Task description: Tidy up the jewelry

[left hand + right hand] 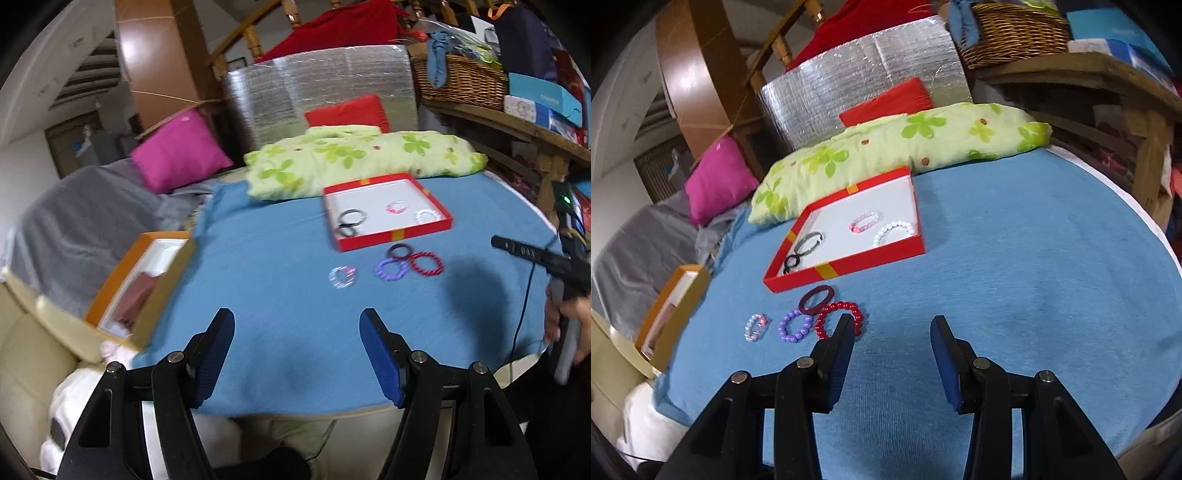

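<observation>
Both tongs, left (297,354) and right (893,360), spread apart, empty. Best next: straddle red bead bracelet (839,319) squarely, near red tray (846,273) front edge.

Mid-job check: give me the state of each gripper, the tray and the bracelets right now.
left gripper: open, empty
right gripper: open, empty
red tray: lidless, holding four bracelets
white bead bracelet: in tray
red bead bracelet: loose on blue cloth
purple bead bracelet: loose on cloth

Bare blue cloth (1015,266) beside red tray (849,264)
</observation>
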The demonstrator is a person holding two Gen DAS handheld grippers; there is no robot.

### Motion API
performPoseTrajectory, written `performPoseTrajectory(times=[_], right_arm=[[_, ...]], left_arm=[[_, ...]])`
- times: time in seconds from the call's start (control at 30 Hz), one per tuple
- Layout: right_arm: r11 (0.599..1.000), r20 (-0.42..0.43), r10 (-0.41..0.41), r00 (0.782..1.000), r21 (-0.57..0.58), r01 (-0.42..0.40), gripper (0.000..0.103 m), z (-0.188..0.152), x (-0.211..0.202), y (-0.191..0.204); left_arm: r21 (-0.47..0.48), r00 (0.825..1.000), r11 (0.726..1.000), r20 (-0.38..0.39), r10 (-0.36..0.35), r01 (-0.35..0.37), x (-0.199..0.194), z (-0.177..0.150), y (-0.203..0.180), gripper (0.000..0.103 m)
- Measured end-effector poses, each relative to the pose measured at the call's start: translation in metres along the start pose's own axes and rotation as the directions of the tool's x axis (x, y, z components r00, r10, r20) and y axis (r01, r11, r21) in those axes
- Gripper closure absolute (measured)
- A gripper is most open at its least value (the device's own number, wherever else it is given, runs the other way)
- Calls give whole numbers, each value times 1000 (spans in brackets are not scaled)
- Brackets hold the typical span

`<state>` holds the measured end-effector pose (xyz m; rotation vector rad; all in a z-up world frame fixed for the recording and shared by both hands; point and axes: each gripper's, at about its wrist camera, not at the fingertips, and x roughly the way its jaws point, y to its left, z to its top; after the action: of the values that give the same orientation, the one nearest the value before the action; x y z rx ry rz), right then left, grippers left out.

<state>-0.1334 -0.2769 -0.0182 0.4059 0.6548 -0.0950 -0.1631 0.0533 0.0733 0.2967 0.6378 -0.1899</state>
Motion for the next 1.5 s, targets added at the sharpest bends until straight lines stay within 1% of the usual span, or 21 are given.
performPoseTrajectory(times=[0.1,0.2,0.23,0.27,0.33,0.4,0.43,0.47,0.53,0.6,0.63,0.73,0.83,0.87,0.9,1.0,1.07,1.13,1.23,1.37,1.5], right_arm=[[1000,6,-7,1000,-3,7,57,-1,-9,-6],[1000,10,-27,1000,6,27,57,-2,-16,-11],[999,18,-33,999,12,33,57,-4,-22,-13],[999,25,-42,999,13,42,57,-5,-26,-14],[997,37,-77,996,-5,77,57,-12,-39,-15],[995,52,-96,994,19,95,57,-24,-57,-23],[995,50,-101,994,23,100,57,-28,-62,-27],[992,49,-123,991,20,122,57,-33,-68,-31],[982,55,-188,981,0,188,57,-43,-79,-42],[976,72,-216,974,2,217,57,-50,-91,-53],[976,81,-217,973,12,217,57,-52,-98,-59],[979,102,-203,974,53,198,57,-56,-114,-73],[984,113,-163,980,93,153,56,-60,-125,-78],[985,115,-149,982,101,138,52,-62,-128,-77],[987,119,-136,984,104,124,49,-64,-132,-76],[989,142,-118,983,108,104,48,-70,-145,-77],[986,136,-120,983,132,102,48,-70,-145,-82],[982,132,-119,984,163,97,48,-69,-145,-91],[980,132,-115,985,177,91,48,-69,-145,-95],[982,124,-112,986,166,91,48,-70,-144,-97],[984,135,-105,985,156,83,48,-70,-145,-96]], left_arm=[[1,998,998,11,-59,59,26,14,-23,32],[5,992,992,11,-123,123,63,13,-46,32],[9,991,991,1,-130,130,71,11,-51,32],[21,990,990,-27,-138,139,83,9,-58,32],[46,989,990,-69,-131,135,99,8,-67,32],[73,990,988,-56,-130,134,103,12,-73,32],[91,992,988,-36,-122,124,102,18,-76,32],[100,993,988,-22,-119,120,100,22,-78,32],[110,994,988,5,-108,106,96,33,-81,32],[97,995,991,21,-95,93,90,42,-82,32],[85,995,992,28,-96,93,87,46,-82,32],[78,995,994,63,-78,73,66,56,-90,32],[83,994,995,78,-70,64,52,70,-102,32],[79,994,995,84,-68,61,47,75,-106,32],[73,993,996,93,-66,60,40,83,-111,32],[70,987,996,144,-65,55,16,104,-123,32],[72,981,996,181,-71,59,1,113,-130,32],[75,975,996,213,-69,54,-12,119,-136,32],[81,968,995,238,-80,63,-26,124,-142,32],[103,964,994,258,-61,35,-34,124,-147,32],[81,964,996,260,-50,30,-35,125,-142,32]])
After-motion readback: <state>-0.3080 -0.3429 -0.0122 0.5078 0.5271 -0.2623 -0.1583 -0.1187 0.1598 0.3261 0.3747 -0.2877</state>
